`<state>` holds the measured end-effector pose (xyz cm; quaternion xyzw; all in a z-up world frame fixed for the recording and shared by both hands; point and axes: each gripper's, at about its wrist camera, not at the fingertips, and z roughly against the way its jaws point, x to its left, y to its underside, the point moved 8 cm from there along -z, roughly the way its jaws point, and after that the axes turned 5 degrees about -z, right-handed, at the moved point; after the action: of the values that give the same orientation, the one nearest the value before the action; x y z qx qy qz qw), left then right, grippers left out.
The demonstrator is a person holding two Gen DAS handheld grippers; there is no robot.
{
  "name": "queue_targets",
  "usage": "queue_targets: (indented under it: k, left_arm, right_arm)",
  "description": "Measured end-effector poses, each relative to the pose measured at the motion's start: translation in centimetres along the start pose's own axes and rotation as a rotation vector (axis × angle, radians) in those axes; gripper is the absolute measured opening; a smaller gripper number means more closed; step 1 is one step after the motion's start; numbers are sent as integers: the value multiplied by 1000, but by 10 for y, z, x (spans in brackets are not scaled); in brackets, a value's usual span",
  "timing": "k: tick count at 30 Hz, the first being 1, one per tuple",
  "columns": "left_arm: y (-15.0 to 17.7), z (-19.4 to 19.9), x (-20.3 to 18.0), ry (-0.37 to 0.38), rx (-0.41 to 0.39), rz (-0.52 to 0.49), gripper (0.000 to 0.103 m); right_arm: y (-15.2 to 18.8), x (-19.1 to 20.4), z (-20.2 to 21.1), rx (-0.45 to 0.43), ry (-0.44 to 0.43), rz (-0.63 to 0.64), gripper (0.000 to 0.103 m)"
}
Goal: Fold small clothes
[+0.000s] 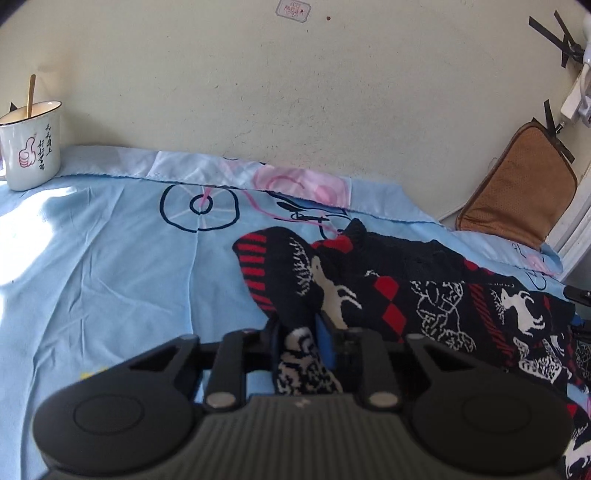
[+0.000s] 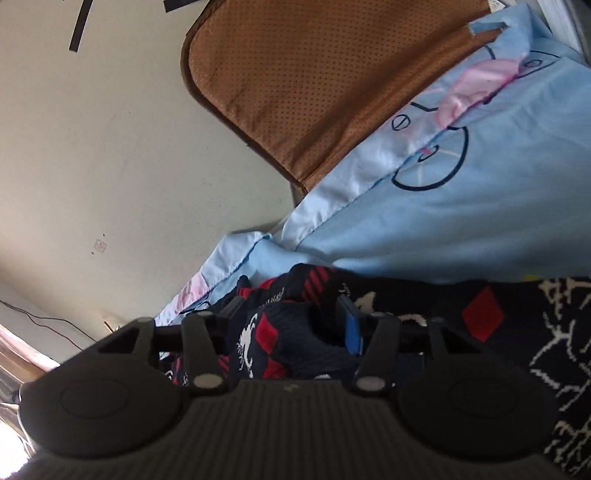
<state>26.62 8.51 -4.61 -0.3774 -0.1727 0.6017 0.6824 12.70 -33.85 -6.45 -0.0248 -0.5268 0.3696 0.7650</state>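
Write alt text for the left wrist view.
The left gripper is shut on a dark knit sweater with red diamonds and white reindeer, spread on a light blue bedsheet. A white enamel mug stands at far left against the wall; a brown cushion leans at right.

A light-blue printed sheet (image 1: 110, 266) carries the dark patterned sweater (image 1: 424, 295) and a white mug (image 1: 31, 151).

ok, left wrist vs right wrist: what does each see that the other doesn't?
Left wrist only: enamel mug with a spoon at the sheet's far left, plus the wall sticker.
Right wrist only: a thin cable along the wall at the left.
Both: patterned sweater, blue sheet, brown cushion, black tape strips. Left gripper and right gripper each pinch sweater fabric.
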Motion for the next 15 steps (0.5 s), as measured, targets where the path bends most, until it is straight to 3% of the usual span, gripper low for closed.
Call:
queue_targets:
  k: [3,4,5,7,9,13,15]
  left_arm:
    - [-8,4,10,-5,-12,40,11]
    - [-6,2,13,-23,-4,47,11]
    - [-4,0,15,-31,7,55,11]
    - [1,-4,18,-35,0,65,14]
    - [2,-2,19,-66,-4,54,26]
    - [4,22,24,-89,-39,41,34]
    - [0,38,27,-78,-83,66,39]
  right_arm:
    - [2,2,-9,9,79,120,52]
    - [4,3,-13,7,117,173,22]
    - [3,0,-16,-12,193,220,8]
    - [-3,-8,-24,-77,322,285,6]
    - [-12,-15,-21,-146,380,277,11]
    - [-19,-11,33,-200,220,158,13]
    - [-15,-10,75,-249,185,153,17]
